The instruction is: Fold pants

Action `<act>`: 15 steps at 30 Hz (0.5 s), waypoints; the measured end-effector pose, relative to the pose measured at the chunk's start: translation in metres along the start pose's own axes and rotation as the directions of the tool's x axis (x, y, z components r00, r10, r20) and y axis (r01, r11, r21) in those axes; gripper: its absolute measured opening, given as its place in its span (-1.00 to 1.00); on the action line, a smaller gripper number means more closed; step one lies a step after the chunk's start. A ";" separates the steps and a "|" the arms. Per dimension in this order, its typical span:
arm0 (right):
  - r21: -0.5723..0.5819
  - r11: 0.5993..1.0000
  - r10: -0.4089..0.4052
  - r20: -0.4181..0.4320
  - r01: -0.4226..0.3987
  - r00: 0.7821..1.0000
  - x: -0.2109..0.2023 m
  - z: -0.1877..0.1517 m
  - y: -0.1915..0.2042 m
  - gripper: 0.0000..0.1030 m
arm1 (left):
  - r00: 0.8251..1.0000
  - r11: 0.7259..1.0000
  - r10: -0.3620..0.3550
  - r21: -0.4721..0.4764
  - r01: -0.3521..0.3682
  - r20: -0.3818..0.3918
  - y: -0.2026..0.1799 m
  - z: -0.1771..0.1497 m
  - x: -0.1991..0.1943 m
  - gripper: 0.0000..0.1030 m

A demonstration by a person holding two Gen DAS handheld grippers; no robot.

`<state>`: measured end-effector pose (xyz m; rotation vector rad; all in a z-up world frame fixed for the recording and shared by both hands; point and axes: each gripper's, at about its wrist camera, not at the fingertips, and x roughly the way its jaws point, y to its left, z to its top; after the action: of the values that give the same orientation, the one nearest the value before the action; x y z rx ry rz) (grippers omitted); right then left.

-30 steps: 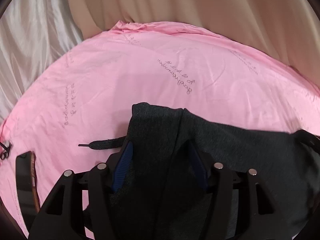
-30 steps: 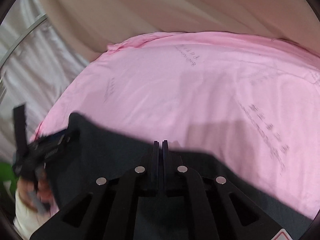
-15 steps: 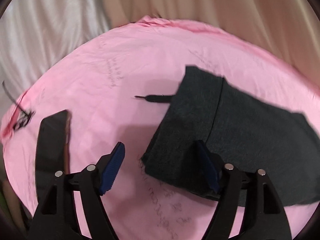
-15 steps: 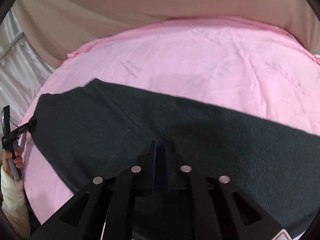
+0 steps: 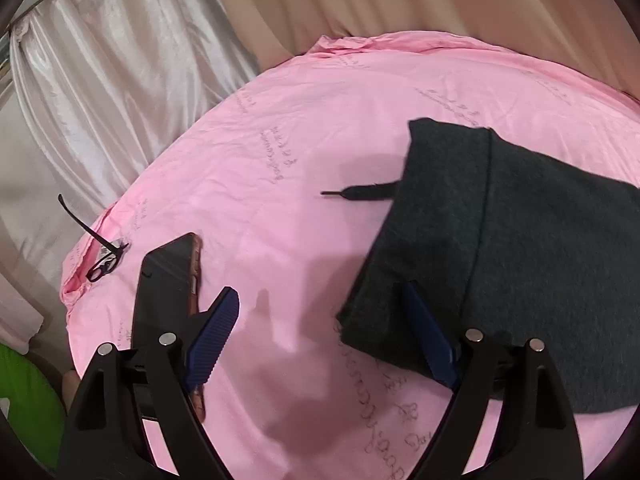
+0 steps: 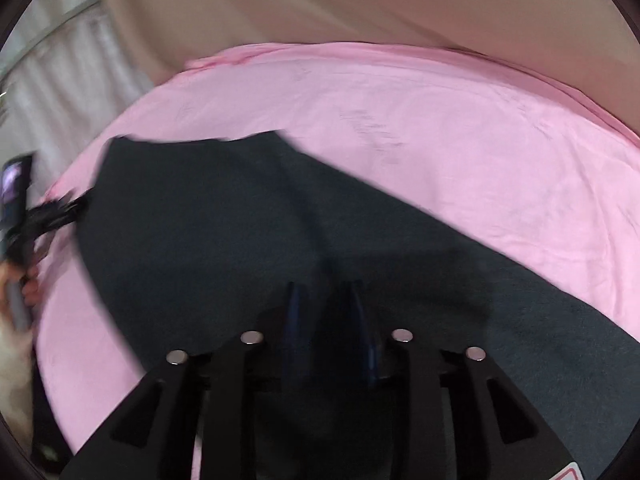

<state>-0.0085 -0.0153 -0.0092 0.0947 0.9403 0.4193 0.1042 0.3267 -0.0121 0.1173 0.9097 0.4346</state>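
From the left wrist view, the left gripper sits nearest the camera, its blue-padded jaws spread wide after just opening, with nothing clamped between them. The right pad overlaps the near corner of the dark grey pants without pressing on it; the left pad hangs over a black smartphone lying on the pink bedsheet. The pants lie flat on the sheet to the right, a seam running along them, and a black drawstring pokes out leftward from their edge. Farther left, near the sheet's edge, rest black eyeglasses. Beyond the bed hang pale satin curtains.

From the right wrist view, which is blurred, the right gripper hovers over the pants, its jaws slightly parted after just opening a little; no cloth is visibly pinched between them. The pants stretch across the pink sheet. At far left, a hand holds the other gripper.
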 end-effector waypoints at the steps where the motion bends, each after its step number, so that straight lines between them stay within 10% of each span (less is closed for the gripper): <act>1: 0.007 0.999 -0.037 0.041 0.037 0.998 -0.010 0.000 -0.002 -0.69 | 1.000 1.000 -0.003 -0.020 0.003 -0.006 0.002 0.001 -0.002 0.56; 4: 0.063 0.967 -0.253 0.135 0.246 0.958 -0.041 -0.003 -0.026 -0.57 | 0.998 0.996 -0.065 -0.054 0.065 0.009 0.005 -0.001 -0.031 0.33; 10: 0.199 0.939 -0.298 0.058 0.281 0.953 -0.042 -0.008 -0.106 -0.58 | 0.939 0.938 -0.345 0.034 0.344 0.018 -0.043 -0.013 -0.078 0.47; 15: 0.335 0.906 -0.291 0.053 0.258 0.955 -0.048 -0.008 -0.154 -1.00 | 0.947 0.946 -0.318 0.055 0.320 -0.050 -0.070 -0.028 -0.033 0.47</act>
<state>0.0078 -0.1755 -0.0170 0.2779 0.8998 -0.0065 0.0869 0.2468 -0.0244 0.0164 0.9631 0.1069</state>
